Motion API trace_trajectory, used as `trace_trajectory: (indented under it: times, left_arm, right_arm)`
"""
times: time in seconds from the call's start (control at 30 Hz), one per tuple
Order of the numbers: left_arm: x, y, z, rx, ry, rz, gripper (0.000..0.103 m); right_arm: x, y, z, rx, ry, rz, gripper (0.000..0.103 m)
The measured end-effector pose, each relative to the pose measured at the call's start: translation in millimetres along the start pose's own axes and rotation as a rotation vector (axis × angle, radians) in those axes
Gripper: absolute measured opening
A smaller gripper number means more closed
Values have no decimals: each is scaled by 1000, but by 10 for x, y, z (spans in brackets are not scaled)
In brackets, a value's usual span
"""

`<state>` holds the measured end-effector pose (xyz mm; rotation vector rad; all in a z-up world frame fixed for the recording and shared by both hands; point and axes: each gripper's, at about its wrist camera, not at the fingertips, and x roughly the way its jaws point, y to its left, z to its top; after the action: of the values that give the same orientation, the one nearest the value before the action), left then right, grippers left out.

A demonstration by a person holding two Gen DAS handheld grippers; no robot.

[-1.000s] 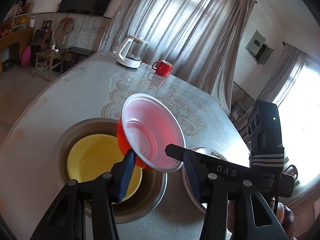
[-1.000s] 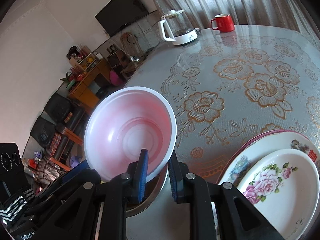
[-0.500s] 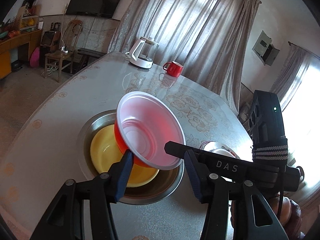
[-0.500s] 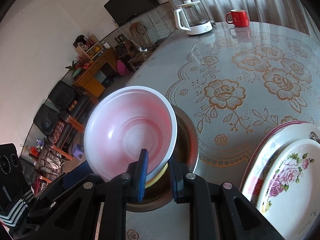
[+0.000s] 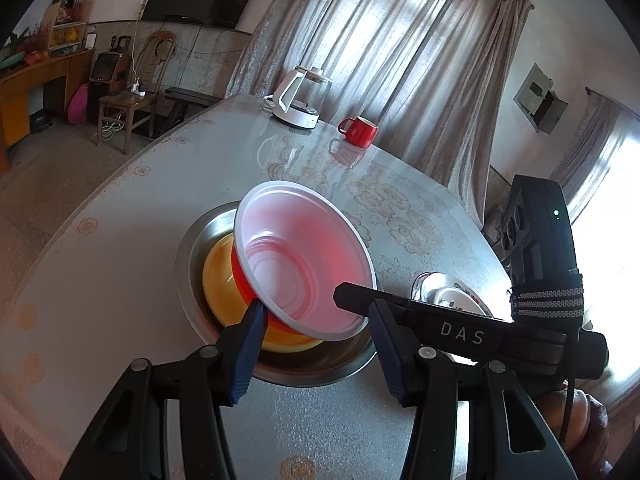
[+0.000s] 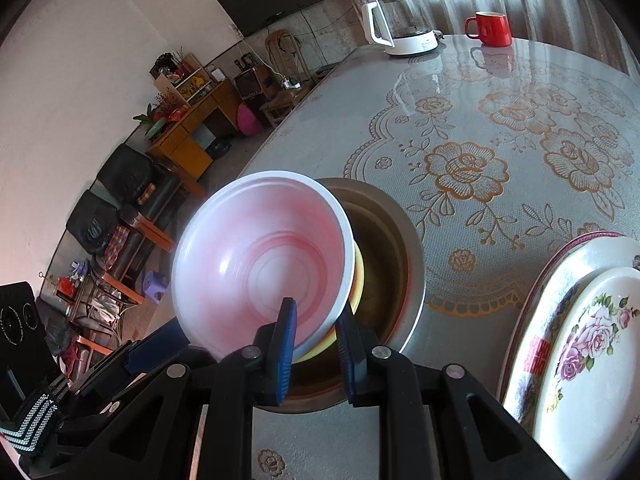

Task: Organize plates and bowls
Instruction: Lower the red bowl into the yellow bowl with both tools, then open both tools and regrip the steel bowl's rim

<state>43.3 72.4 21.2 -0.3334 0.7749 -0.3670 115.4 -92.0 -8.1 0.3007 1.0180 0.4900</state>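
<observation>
Right gripper [image 6: 316, 332] pinches the red bowl's [image 6: 260, 264] rim — left gripper [image 5: 316, 332] stands half-open.

The surface [image 6: 520, 208] wears a grey cloth printed with gold roses under a glossy clear cover. A steel basin [image 6: 404, 280] stands directly on it. Just right of the basin sits a stack of flowered plates [image 6: 580, 360]. Well beyond the basin, at the far edge, stand a kettle [image 6: 400, 20] and a red mug [image 6: 492, 28].
</observation>
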Motion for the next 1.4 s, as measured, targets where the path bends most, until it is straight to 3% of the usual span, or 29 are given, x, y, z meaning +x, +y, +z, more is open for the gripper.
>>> trace_trajectory:
  times: [0.57, 1.1, 1.4]
  left_arm:
    - [-23, 158, -76, -18, 5, -3, 52]
    - [-63, 438, -42, -95, -14, 57, 52]
    - [-31, 560, -80, -122, -2, 81, 52]
  right_arm:
    - [14, 30, -41, -26, 17, 2, 19]
    - [106, -45, -37, -12, 24, -42, 19]
    - [106, 57, -23, -80, -3, -146, 27]
